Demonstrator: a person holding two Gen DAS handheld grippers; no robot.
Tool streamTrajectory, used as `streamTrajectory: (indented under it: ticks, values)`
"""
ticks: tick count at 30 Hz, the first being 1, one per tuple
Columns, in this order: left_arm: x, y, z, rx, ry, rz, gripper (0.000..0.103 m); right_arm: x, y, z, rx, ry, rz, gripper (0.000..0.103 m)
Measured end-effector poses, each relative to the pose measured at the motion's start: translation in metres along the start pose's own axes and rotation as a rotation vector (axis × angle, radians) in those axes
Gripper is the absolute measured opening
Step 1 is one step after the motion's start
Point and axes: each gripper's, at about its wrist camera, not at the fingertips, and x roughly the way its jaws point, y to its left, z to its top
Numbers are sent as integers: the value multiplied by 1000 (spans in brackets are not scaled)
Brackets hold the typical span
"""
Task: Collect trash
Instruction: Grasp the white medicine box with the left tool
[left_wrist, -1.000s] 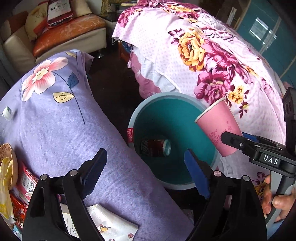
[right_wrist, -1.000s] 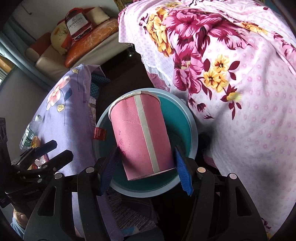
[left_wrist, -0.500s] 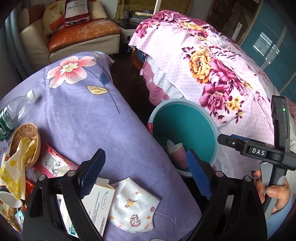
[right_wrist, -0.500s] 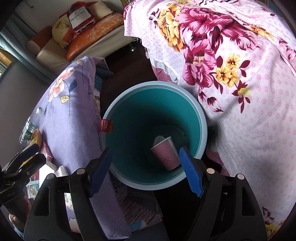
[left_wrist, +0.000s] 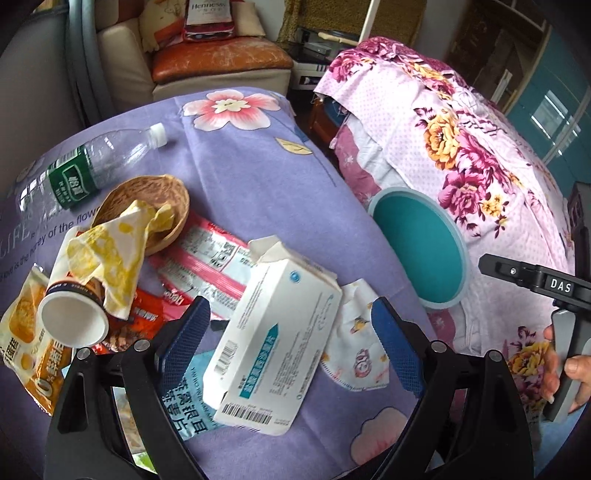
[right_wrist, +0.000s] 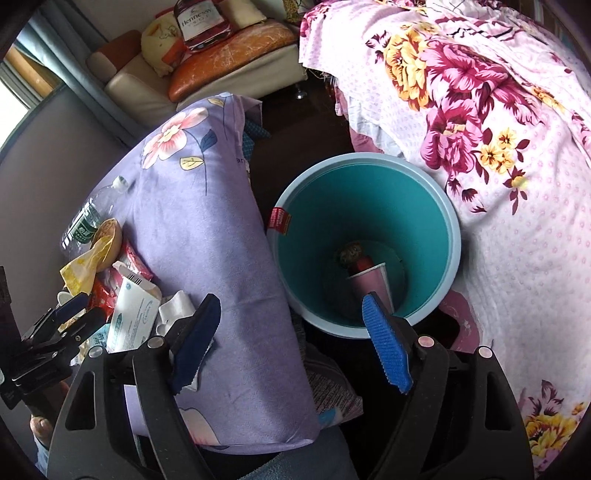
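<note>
A pink paper cup (right_wrist: 373, 282) is deposited in the teal plastic bin (right_wrist: 448, 206). A white carton (left_wrist: 273, 343), clear bottle (left_wrist: 85, 166) and wrappers remain on the tabletop (left_wrist: 258, 177). Left tongs (left_wrist: 291, 336) and right tongs (right_wrist: 291, 339) are spread apart, empty.
</note>
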Motion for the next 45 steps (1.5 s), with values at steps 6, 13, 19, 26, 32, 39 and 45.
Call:
streamTrajectory:
  ticks: [6,13,19,26,32,39,45]
  values:
    - [7,9,-21,46,40,45,89,3,24,-12,-45,42,16,77]
    - [23,-1,-34,119,89,61,89,7,40,-20,-79,67,22,78]
    - [31,-8,-37,156,107,71,89,12,44,-20,-85,83,34,78]
    - [37,-11,-38,194,105,90,89,18,41,-19,-71,94,45,78]
    - [46,-16,-37,232,111,115,89,24,37,-17,-56,109,52,78]
    - [54,-15,-39,259,104,145,77,30,39,-16,-65,123,48,78]
    - [35,-2,-31,169,65,64,65,35,43,-18,-74,132,41,78]
